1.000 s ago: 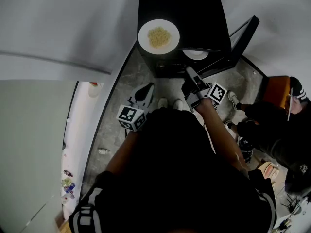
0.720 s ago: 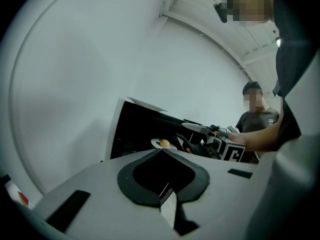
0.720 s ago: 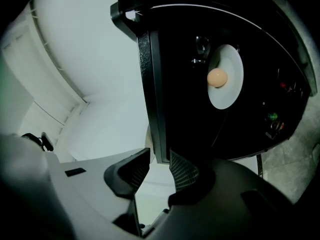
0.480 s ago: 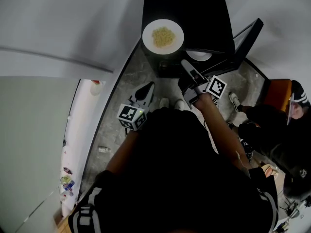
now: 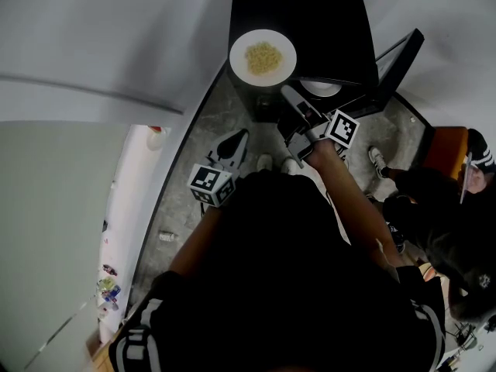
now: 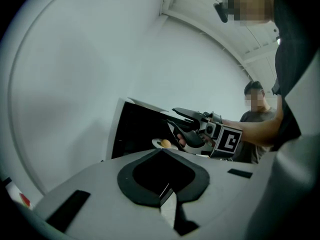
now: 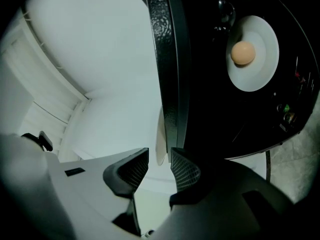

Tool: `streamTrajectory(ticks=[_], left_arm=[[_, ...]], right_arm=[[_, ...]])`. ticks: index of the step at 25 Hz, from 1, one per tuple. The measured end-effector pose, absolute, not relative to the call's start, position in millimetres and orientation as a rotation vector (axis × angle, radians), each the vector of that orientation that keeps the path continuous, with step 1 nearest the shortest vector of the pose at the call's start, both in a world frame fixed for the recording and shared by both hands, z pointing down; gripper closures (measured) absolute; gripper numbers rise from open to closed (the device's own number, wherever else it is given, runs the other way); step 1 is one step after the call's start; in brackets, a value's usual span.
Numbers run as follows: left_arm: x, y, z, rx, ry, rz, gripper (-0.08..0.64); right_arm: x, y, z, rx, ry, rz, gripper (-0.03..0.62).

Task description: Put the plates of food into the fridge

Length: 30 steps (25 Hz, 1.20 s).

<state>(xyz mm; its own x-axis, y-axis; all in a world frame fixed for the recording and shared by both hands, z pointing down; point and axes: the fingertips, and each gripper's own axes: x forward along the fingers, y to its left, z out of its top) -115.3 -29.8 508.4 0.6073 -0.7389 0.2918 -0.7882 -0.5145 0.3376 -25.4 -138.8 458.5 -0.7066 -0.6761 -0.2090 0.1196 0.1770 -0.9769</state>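
Note:
A white plate of yellow food (image 5: 263, 56) sits on top of the black mini fridge (image 5: 325, 22). The fridge's door (image 5: 397, 60) stands open. Inside lies a second white plate (image 7: 252, 54) with a round orange piece of food (image 7: 243, 53), also seen in the head view as a plate (image 5: 320, 88). My right gripper (image 5: 287, 94) reaches up to the fridge's front top edge. Its jaws are opening (image 7: 156, 168), and the top plate's rim (image 7: 160, 139) shows edge-on just beyond the gap, untouched. My left gripper (image 5: 240, 136) hangs low at the left, shut and empty.
A white wall runs along the fridge's left side. A person in dark clothes (image 5: 442, 223) sits by an orange seat (image 5: 443, 147) at the right. My own feet (image 5: 271, 163) stand on the grey floor before the fridge.
My right gripper has moved up and to the left, from the fridge's opening to its top front edge by the plate of yellow food. The left gripper has stayed put.

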Motion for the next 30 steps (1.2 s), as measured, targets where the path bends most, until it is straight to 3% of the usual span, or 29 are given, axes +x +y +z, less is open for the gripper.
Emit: streamTrajectory(ticks=[30], left_arm=[[-129.9, -29.3, 514.7, 2.363, -1.239, 0.154, 0.538]], right_arm=[[-51.0, -161.8, 447.9, -0.532, 1.803, -1.659, 0.446]])
